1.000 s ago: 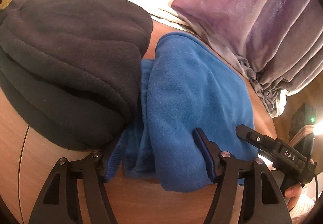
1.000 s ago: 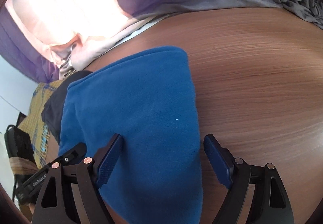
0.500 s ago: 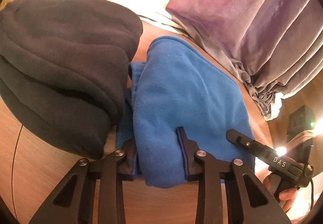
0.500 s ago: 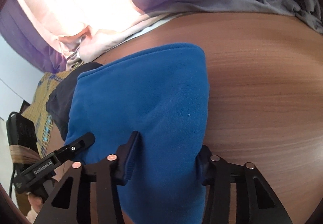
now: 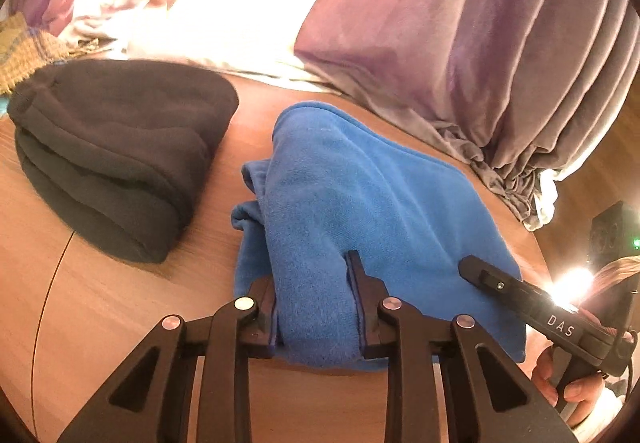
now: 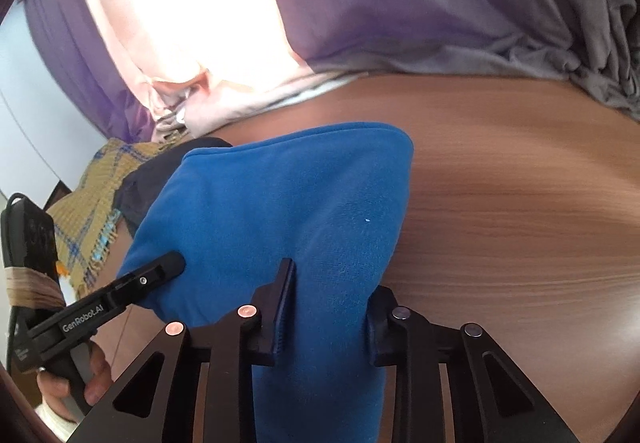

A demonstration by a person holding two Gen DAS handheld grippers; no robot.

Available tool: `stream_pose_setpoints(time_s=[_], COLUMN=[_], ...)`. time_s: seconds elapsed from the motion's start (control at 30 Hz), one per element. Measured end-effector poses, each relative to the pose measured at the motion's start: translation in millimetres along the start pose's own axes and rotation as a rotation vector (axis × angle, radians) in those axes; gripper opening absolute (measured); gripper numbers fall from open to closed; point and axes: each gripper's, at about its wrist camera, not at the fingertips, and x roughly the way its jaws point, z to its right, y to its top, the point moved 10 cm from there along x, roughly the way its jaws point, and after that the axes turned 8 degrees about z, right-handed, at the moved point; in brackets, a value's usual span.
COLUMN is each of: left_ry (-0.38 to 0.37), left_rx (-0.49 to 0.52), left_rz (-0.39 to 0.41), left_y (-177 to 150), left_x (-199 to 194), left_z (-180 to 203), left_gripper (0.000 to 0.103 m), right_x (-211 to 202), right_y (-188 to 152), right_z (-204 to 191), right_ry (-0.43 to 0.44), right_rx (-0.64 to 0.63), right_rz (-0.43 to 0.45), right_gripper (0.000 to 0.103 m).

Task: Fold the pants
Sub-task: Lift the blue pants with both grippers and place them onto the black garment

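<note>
Resting on wooden table (image 6: 520,203), beside folded dark garment (image 5: 116,159): blue pants (image 5: 360,203), near edge bunched. Pinching that edge, jaws just closed on fleece: left gripper (image 5: 316,307), right gripper (image 6: 332,311), likely to lift for a fold.

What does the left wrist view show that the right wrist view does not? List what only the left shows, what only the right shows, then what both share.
Only the left wrist view: the whole folded dark garment lying beside the blue pants, and the left gripper clamped on a bunched near edge.

Only the right wrist view: the bare wooden table to the pants' right, and the right gripper pinching the fabric.

Both: the blue pants, the table, purple curtains, and each view glimpses the other gripper.
</note>
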Motion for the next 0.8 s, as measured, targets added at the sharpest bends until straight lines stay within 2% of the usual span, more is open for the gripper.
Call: stream_pose_setpoints(time_s=[0.27,0.43,0.57,0.8], left_ry=[-0.012,0.000,0.007,-0.019], left_rx=[-0.010,0.031,0.063,0.115], left_rz=[0.096,0.158,0.200,0.241], left_y=[15,37,61,108], left_x=[-48,-83,-101,-125], left_z=[18,14,-3,-58], left_gripper=[0.027,0.027,0.027,0.027], right_x=[-47,-67,-69,-50], right_y=[16,31,44,66], right_z=[-15,-37,-65,-133], right_ry=[0.034,0.077,0.105,0.112], right_rx=[-0.057,-0.065,-0.079,-0.104], right_rz=[0.095,0.143,0.179,0.245], right_gripper=[0.029,0.029,0.029,0.029])
